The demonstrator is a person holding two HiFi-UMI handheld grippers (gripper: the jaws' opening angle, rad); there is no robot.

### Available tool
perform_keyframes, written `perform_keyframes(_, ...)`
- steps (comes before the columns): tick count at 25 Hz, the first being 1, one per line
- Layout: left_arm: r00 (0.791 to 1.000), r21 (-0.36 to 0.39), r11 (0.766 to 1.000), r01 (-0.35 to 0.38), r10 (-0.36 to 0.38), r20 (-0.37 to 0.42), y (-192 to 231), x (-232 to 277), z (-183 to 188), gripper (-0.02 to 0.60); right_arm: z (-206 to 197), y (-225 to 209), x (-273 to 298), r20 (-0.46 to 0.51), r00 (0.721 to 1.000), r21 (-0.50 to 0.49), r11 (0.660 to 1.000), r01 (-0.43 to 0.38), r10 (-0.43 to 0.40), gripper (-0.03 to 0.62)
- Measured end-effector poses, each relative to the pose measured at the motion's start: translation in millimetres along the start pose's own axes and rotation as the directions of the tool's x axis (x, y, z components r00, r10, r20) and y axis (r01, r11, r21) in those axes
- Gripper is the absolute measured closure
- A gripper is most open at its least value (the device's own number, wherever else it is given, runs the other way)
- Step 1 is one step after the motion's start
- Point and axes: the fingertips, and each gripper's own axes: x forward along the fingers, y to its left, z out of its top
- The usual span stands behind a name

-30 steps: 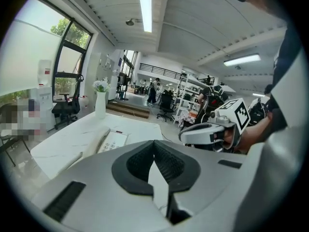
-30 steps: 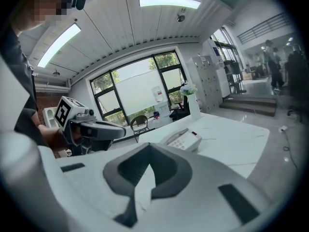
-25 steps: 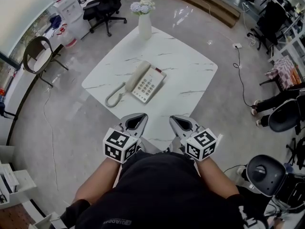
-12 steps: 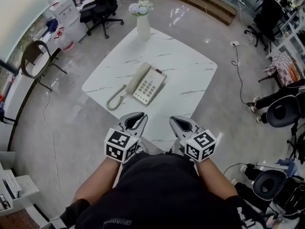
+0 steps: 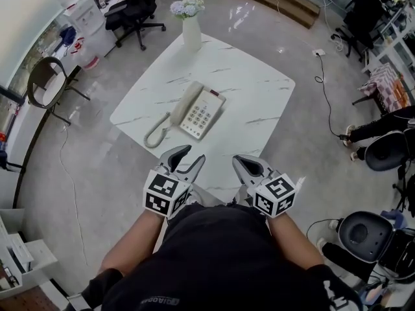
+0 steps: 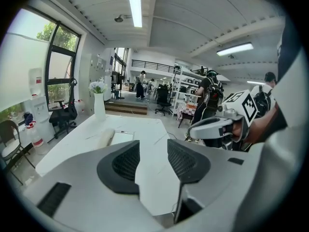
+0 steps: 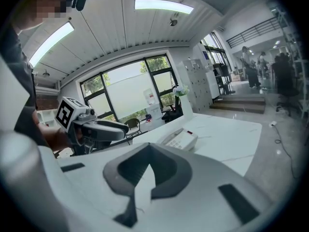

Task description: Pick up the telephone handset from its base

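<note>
The left claw (image 5: 192,155) has its jaws apart and opening, with nothing between them. I take that as readying for the handset (image 5: 187,102), which lies on its side of the phone. The right claw (image 5: 241,161) is closed and empty, seemingly idle. Both hover at the near edge of the surface (image 5: 253,96), well apart from the phone. The handset rests in its cradle along the left side of the base (image 5: 202,113), near the middle of the surface, so a grasp across its width looks needed.

Only the head view shows the coiled cord (image 5: 154,133) trailing toward the near-left edge. The left gripper view shows the empty gap of the left claw (image 6: 153,146) and the handset (image 6: 105,138) ahead, left of that gap. The right gripper view shows the right claw (image 7: 148,148) with its tips meeting.
</note>
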Motion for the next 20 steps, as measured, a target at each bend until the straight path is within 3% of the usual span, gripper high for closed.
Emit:
perform_keyframes(11, 1.000, 0.005, 1.000, -0.020, 0.020, 0.002, 9, 0, -3, 0.387, -2, 1, 3, -0.007, 1.000, -0.005, 1.000, -0.011, 0.011, 0.592)
perform_keyframes(20, 0.993, 0.100, 0.989, -0.107, 0.111, -0.037, 67, 22, 1, 0.387, 0, -3, 3, -0.018, 1.000, -0.011, 1.000, -0.013, 0.013, 0.592)
